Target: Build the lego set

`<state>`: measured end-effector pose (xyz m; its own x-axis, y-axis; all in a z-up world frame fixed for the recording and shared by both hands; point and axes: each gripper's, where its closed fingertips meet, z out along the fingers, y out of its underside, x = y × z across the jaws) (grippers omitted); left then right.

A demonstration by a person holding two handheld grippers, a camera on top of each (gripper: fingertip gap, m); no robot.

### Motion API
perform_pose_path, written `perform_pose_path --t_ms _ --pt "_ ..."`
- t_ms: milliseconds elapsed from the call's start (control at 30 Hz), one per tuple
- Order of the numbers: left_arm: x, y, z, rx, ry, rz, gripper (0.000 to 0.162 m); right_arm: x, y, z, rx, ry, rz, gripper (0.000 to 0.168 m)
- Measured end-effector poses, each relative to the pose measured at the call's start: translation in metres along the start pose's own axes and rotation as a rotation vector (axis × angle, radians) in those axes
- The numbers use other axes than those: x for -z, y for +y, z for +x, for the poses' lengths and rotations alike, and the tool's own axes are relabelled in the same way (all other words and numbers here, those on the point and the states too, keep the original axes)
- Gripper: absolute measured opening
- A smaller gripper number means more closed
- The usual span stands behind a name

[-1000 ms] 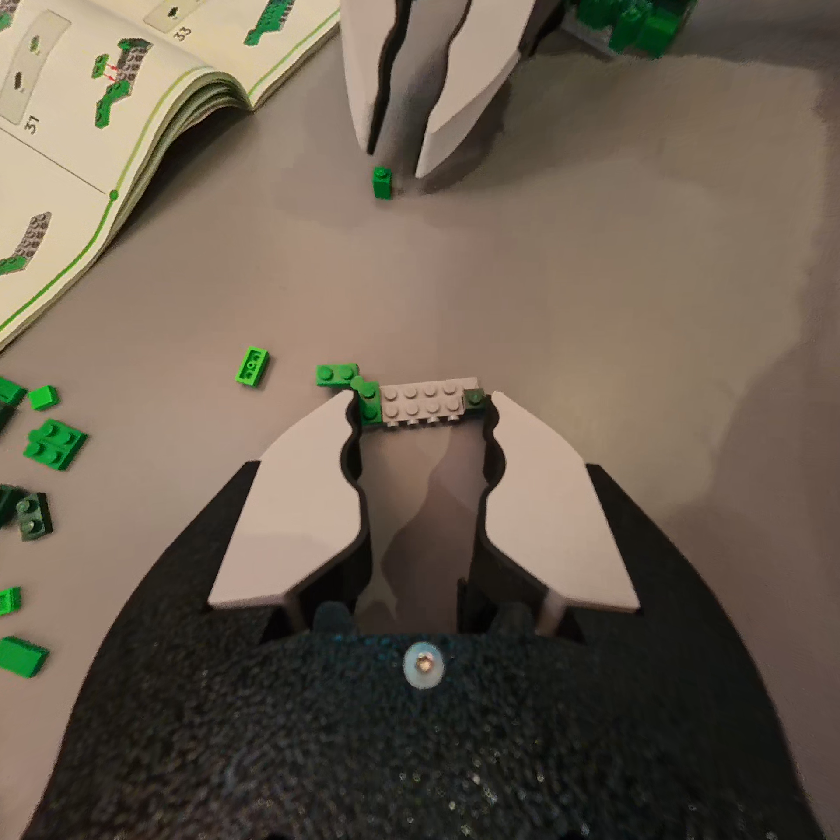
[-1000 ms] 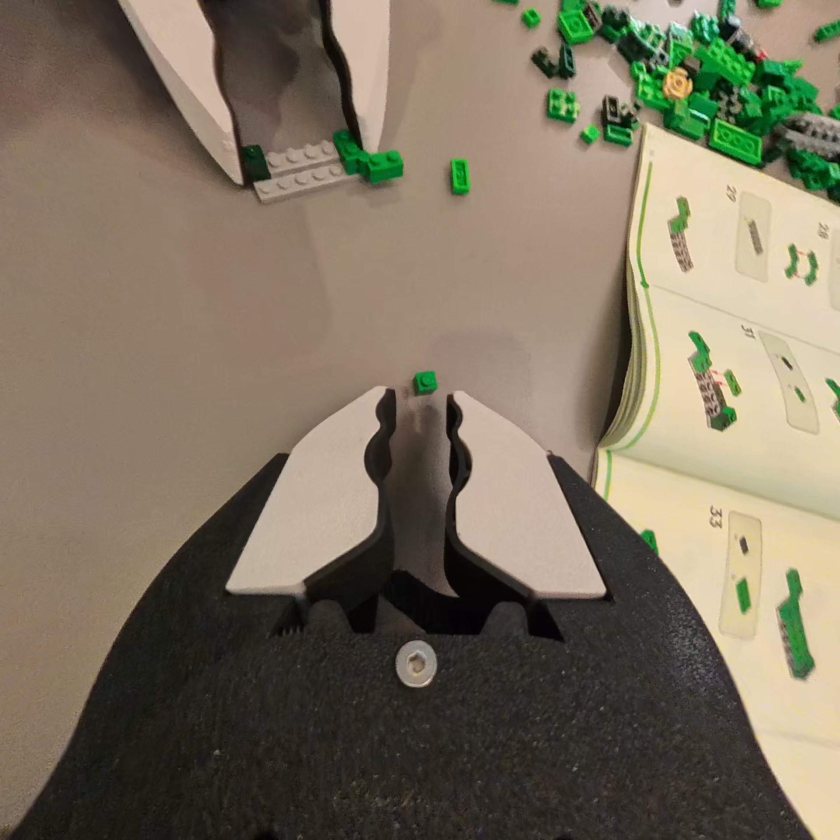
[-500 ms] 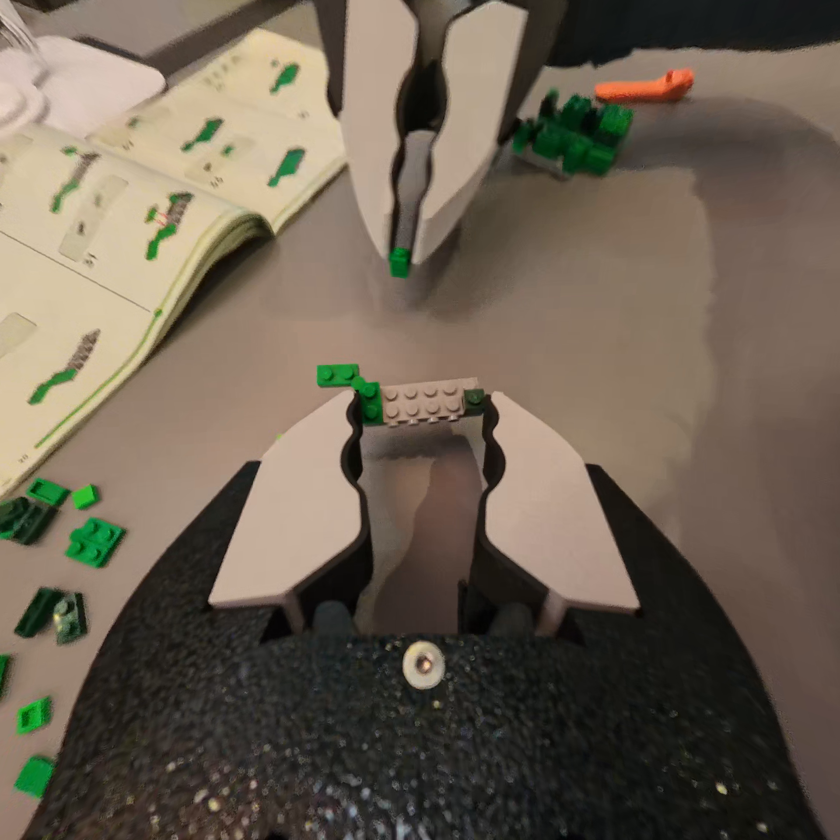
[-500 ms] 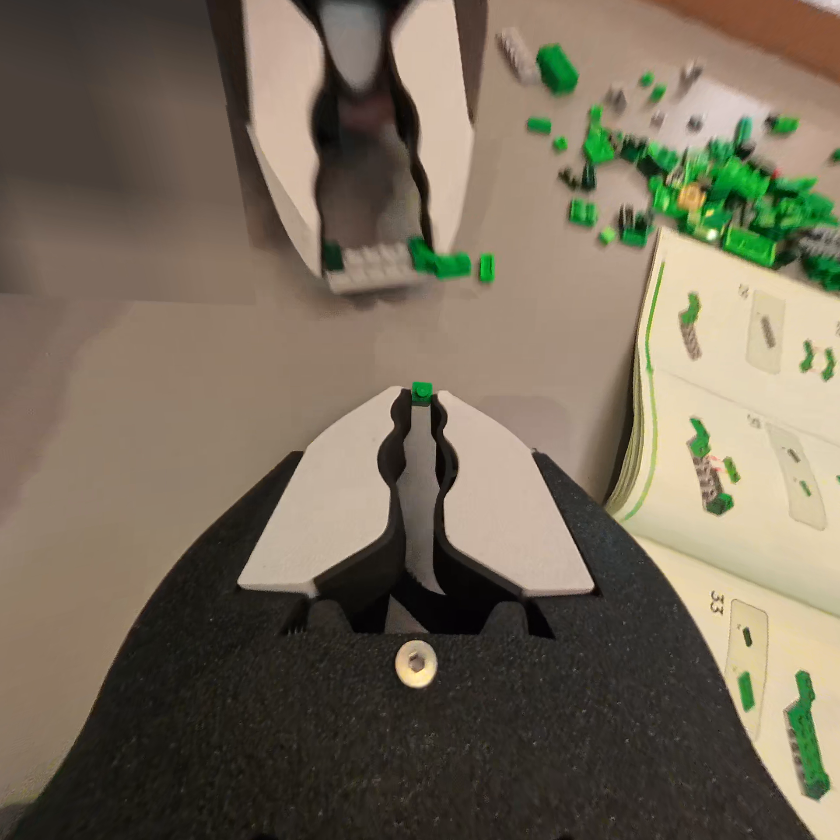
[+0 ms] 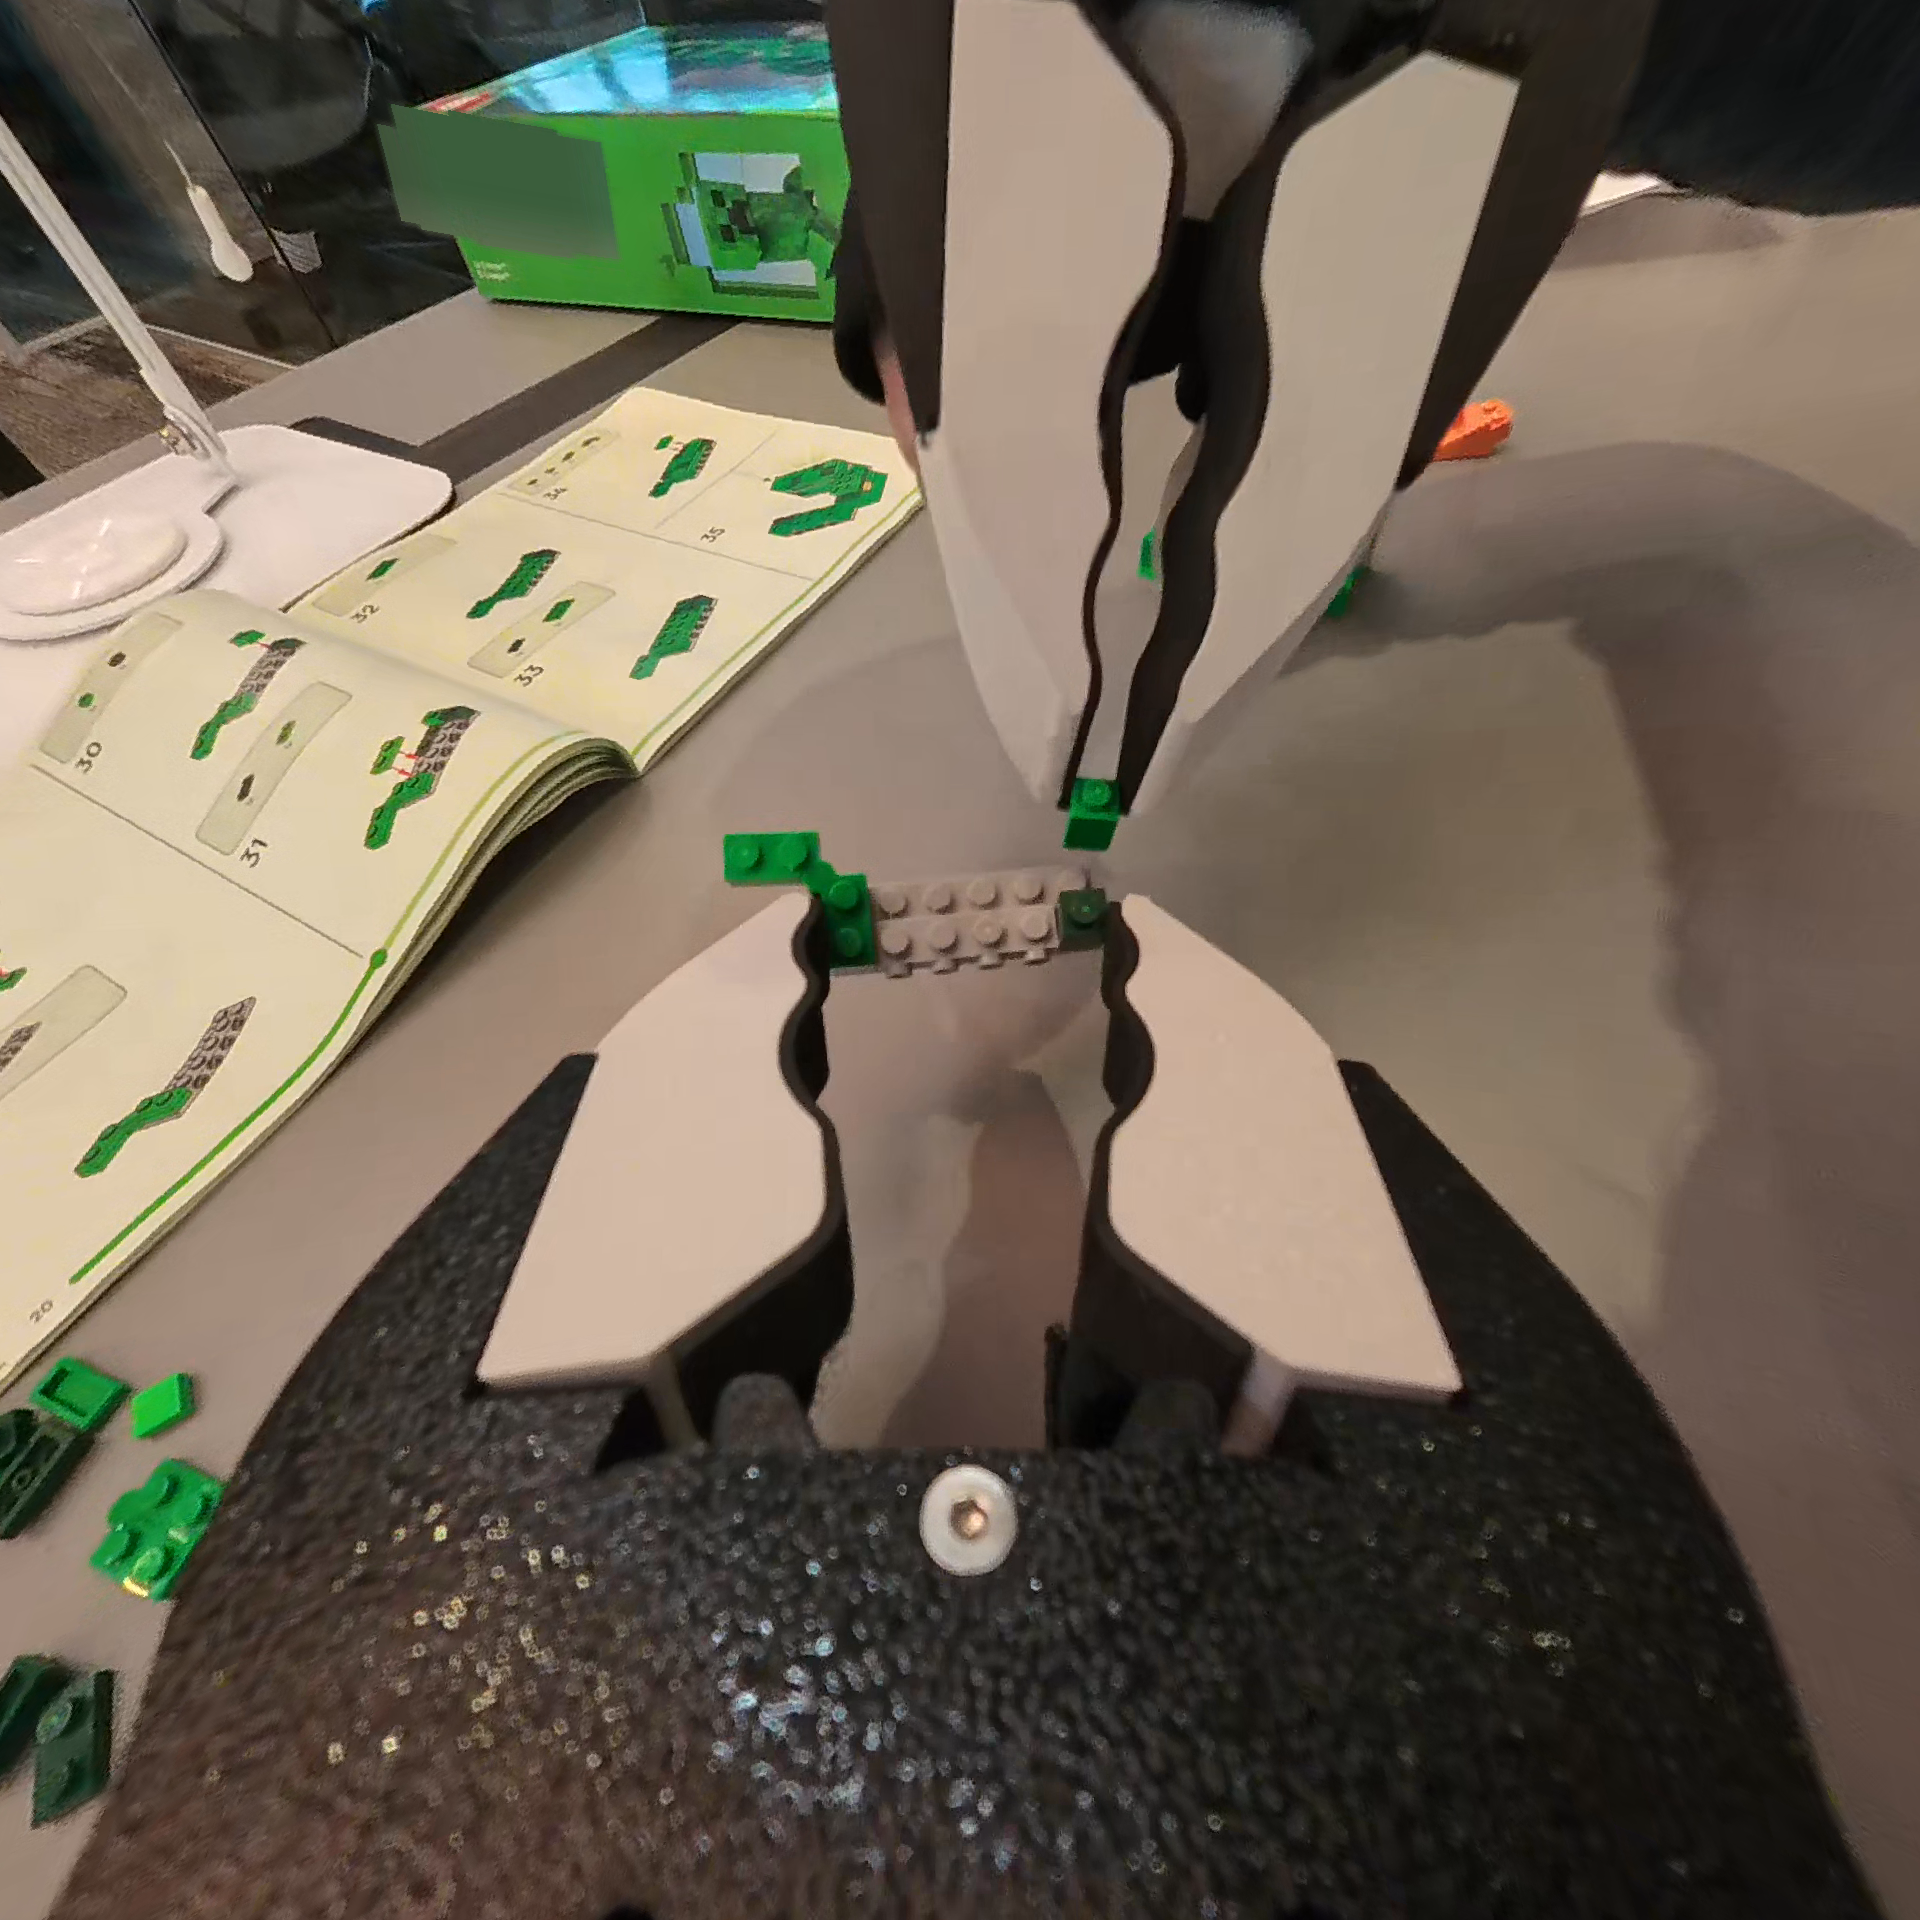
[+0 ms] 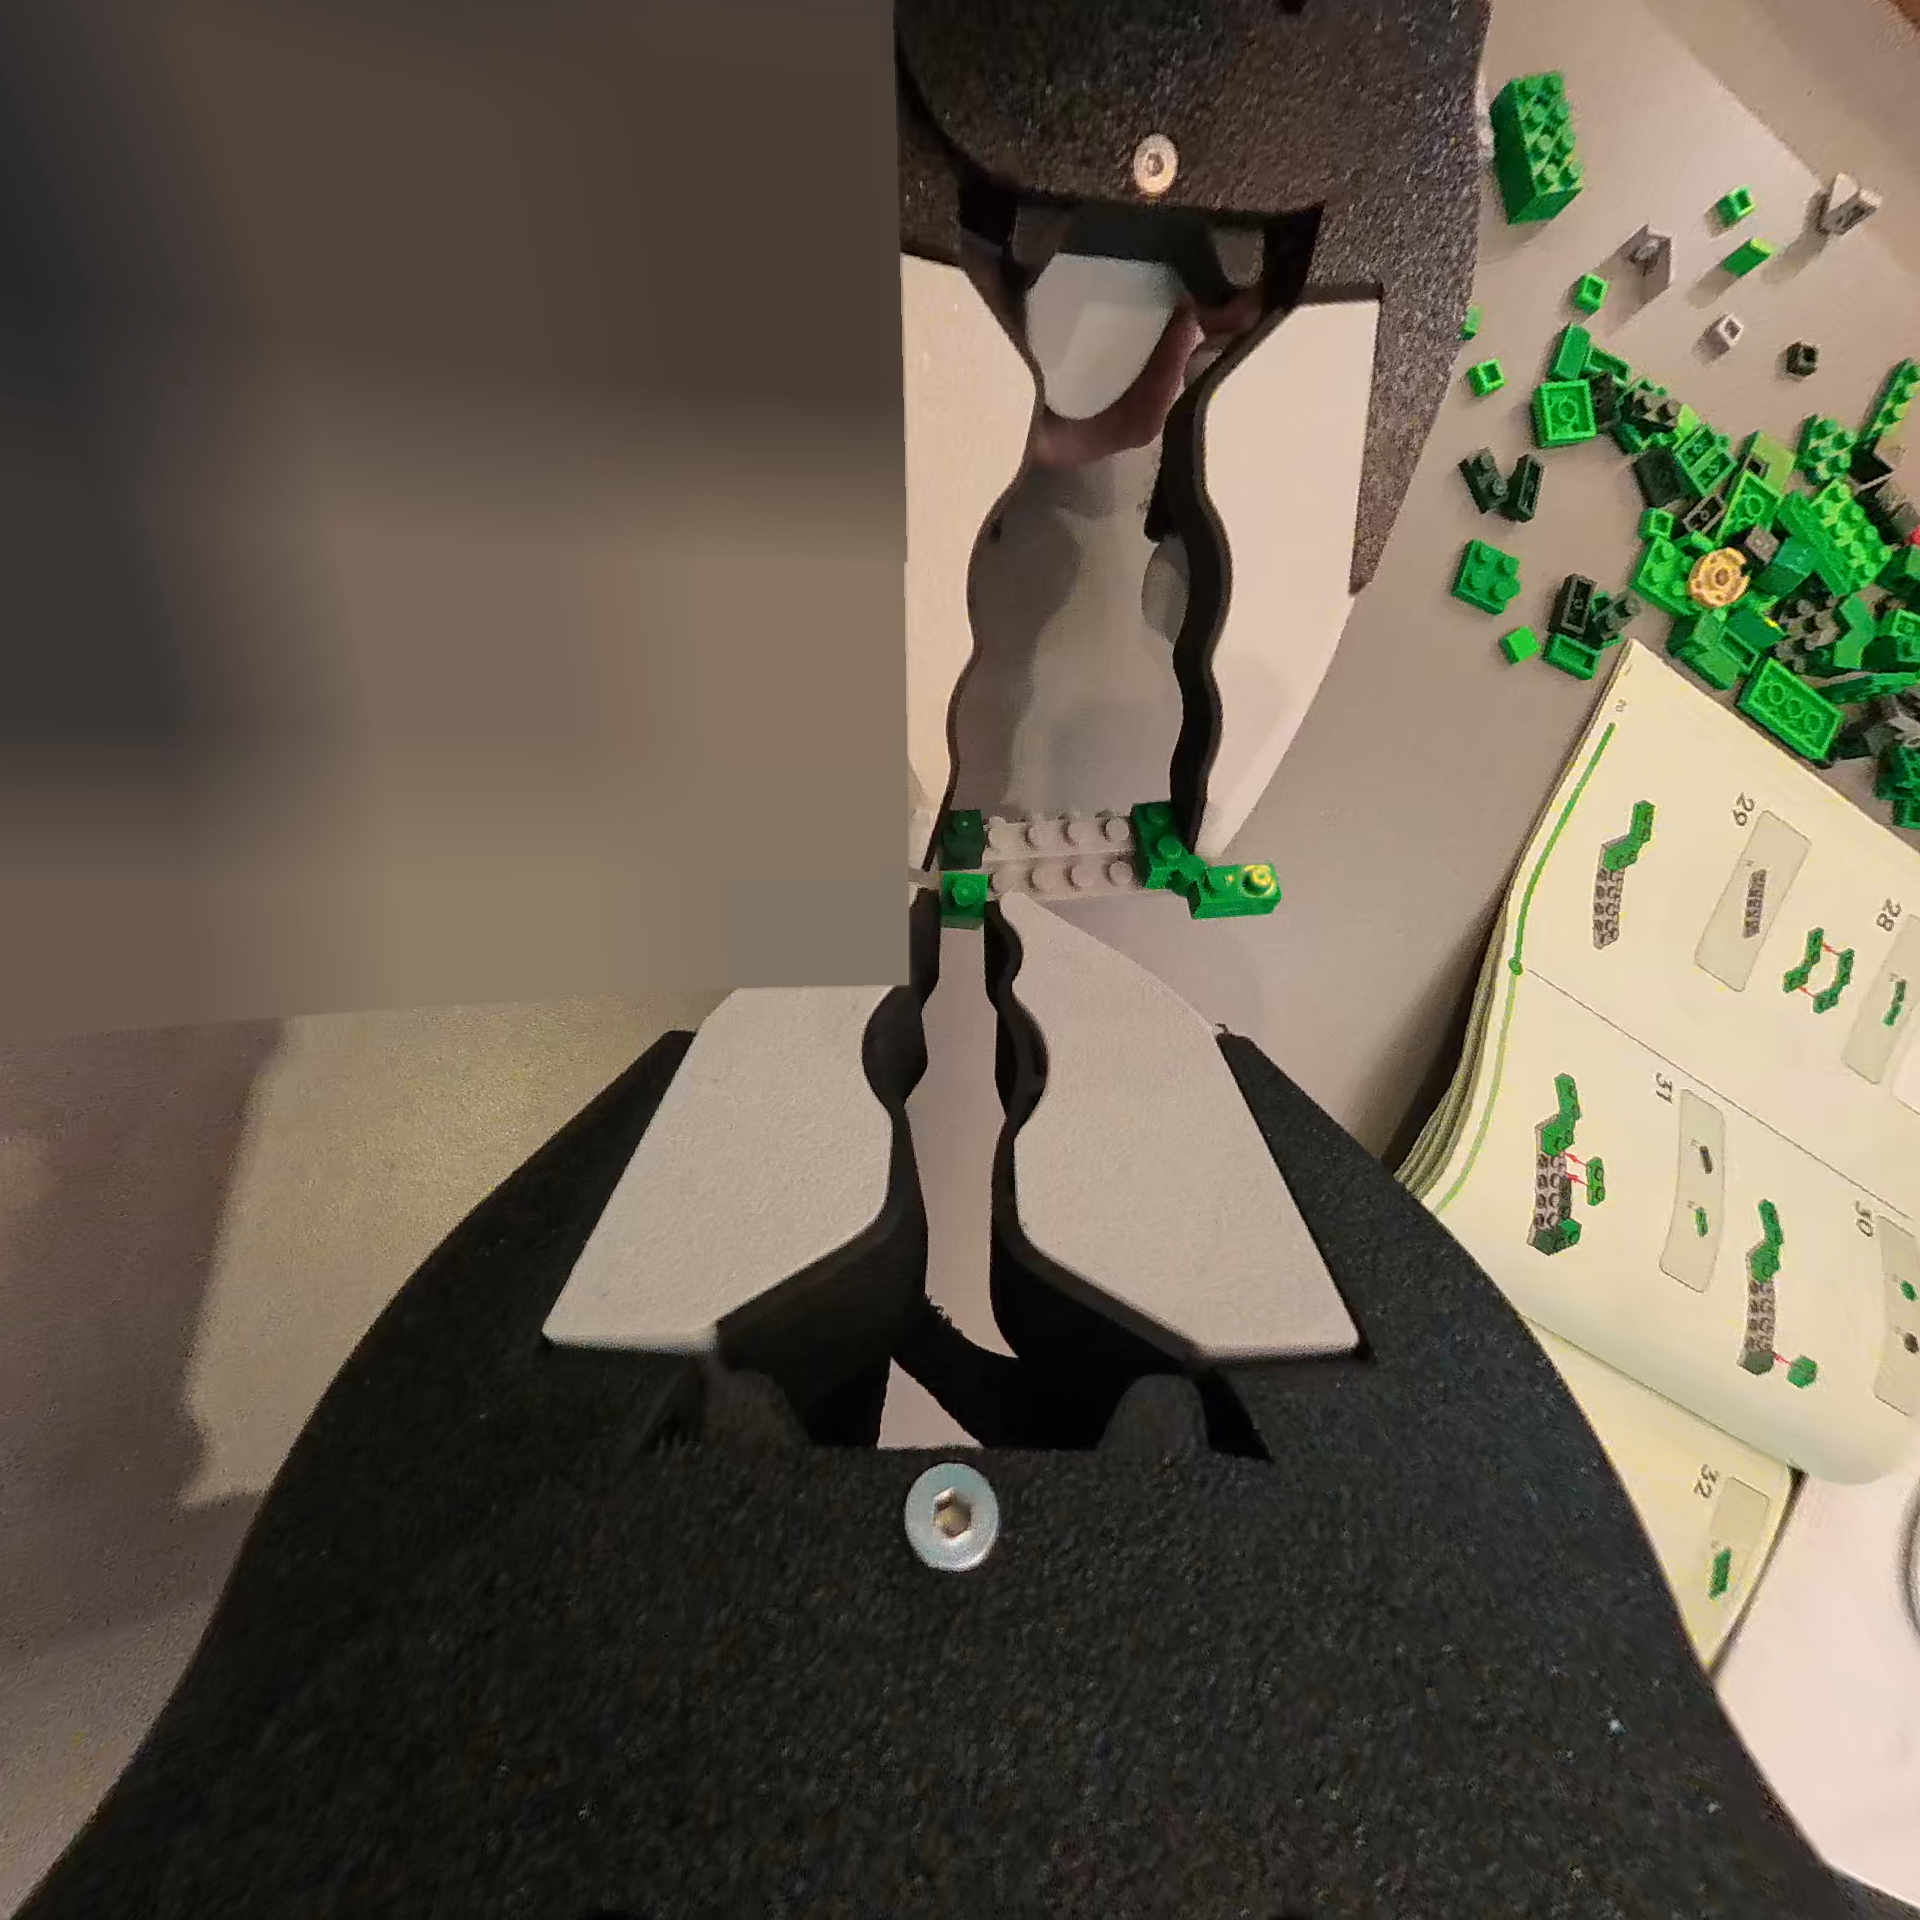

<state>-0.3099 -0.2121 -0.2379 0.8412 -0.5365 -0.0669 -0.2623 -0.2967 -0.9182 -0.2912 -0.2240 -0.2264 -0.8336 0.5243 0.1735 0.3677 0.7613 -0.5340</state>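
Observation:
My left gripper [image 5: 961, 920] is shut on a grey studded plate assembly [image 5: 971, 920] with green pieces at both ends, held above the table. It also shows in the right wrist view [image 6: 1060, 847]. My right gripper [image 6: 961, 914] is shut on a small green 1x1 brick [image 6: 963, 898]. In the left wrist view that brick [image 5: 1091, 816] hangs just above the dark green piece [image 5: 1081, 912] at the assembly's right end, and the right gripper [image 5: 1096, 800] points down at it.
An open instruction booklet [image 5: 343, 790] lies at the left. Loose green pieces [image 5: 94, 1455] lie beside it, with a larger pile [image 6: 1766, 540] in the right wrist view. A green set box [image 5: 644, 177], a white lamp base [image 5: 156, 520] and an orange piece [image 5: 1475, 428] are farther back. My two grippers' fingertips are within a few centimetres of each other.
My right gripper closed on the small green brick, lifted it off the table and carried it to the right end of the assembly. My left gripper raised the assembly towards it.

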Motion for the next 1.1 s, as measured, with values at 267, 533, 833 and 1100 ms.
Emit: perform_pose_path --t_ms 267,533,833,1100 --pt "-0.001 -0.004 0.005 -0.005 0.013 0.012 0.05 -0.005 -0.001 -0.003 0.035 -0.013 -0.064 0.008" --pt "-0.001 -0.007 0.006 -0.011 0.012 0.03 0.05 -0.003 -0.002 -0.004 0.041 -0.035 -0.111 0.008" --pt "0.002 -0.01 0.007 0.002 0.027 0.061 0.05 0.0 -0.005 -0.004 0.02 -0.063 -0.103 0.008" --pt "0.003 -0.013 0.008 0.038 0.051 0.084 0.05 0.001 -0.004 -0.005 0.068 -0.042 -0.111 0.008"
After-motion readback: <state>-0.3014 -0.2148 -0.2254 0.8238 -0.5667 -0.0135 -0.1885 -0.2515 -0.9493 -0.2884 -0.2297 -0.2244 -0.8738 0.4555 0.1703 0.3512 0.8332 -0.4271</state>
